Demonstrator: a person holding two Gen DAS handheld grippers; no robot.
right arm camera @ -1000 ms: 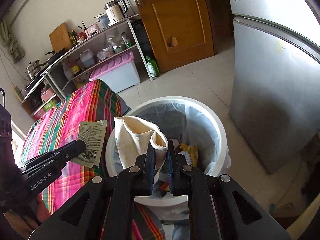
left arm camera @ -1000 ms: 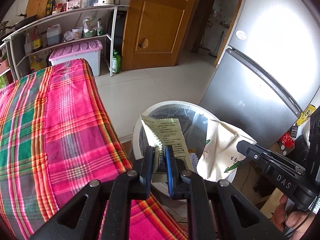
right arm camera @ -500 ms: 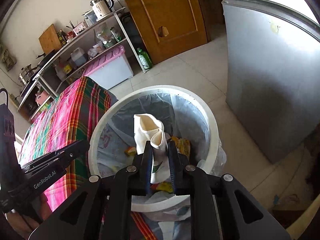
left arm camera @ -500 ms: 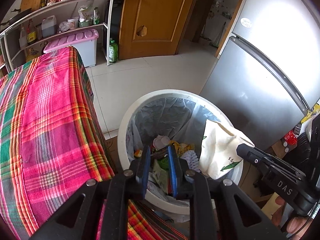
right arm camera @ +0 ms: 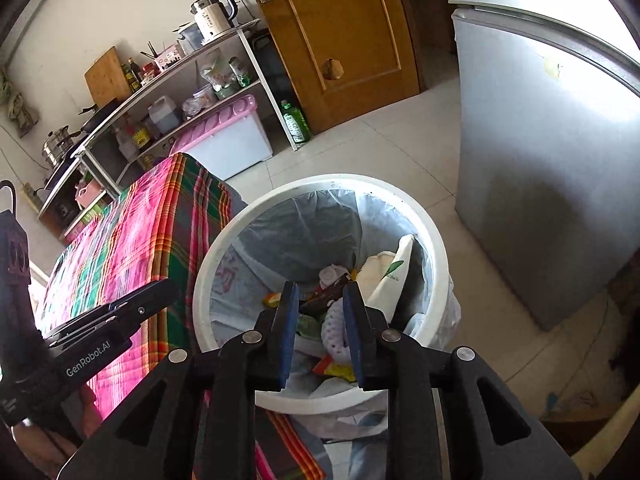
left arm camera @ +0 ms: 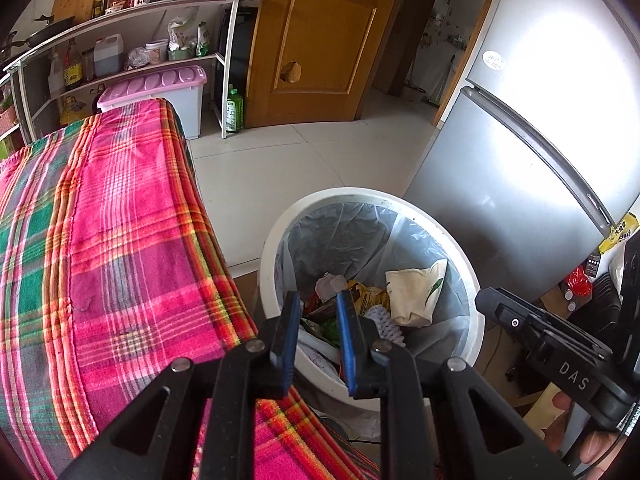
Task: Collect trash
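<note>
A white round trash bin [left arm camera: 360,193] [right arm camera: 320,180] with a grey liner stands on the floor between the table and the fridge. Inside lies mixed trash, with a white paper bag [left arm camera: 412,296] [right arm camera: 384,272] bearing a green leaf print leaning on the right wall. My left gripper [left arm camera: 319,300] hangs over the bin's near rim, open, nothing between its blue pads. My right gripper [right arm camera: 320,290] is over the bin too; its jaws are opening and nothing is between them. Each gripper shows at the edge of the other's view.
A table under a pink and green plaid cloth [left arm camera: 100,240] [right arm camera: 140,240] stands left of the bin. A grey fridge [left arm camera: 520,160] [right arm camera: 540,160] rises on the right. Behind are a wooden door [left arm camera: 320,40], a shelf rack with a pink-lidded box [left arm camera: 160,80] and a green bottle [left arm camera: 234,110].
The left gripper let go of a pale green wrapper, which dropped into the bin. The right gripper released the white paper bag, which now lies inside. Both sets of jaws have parted.
</note>
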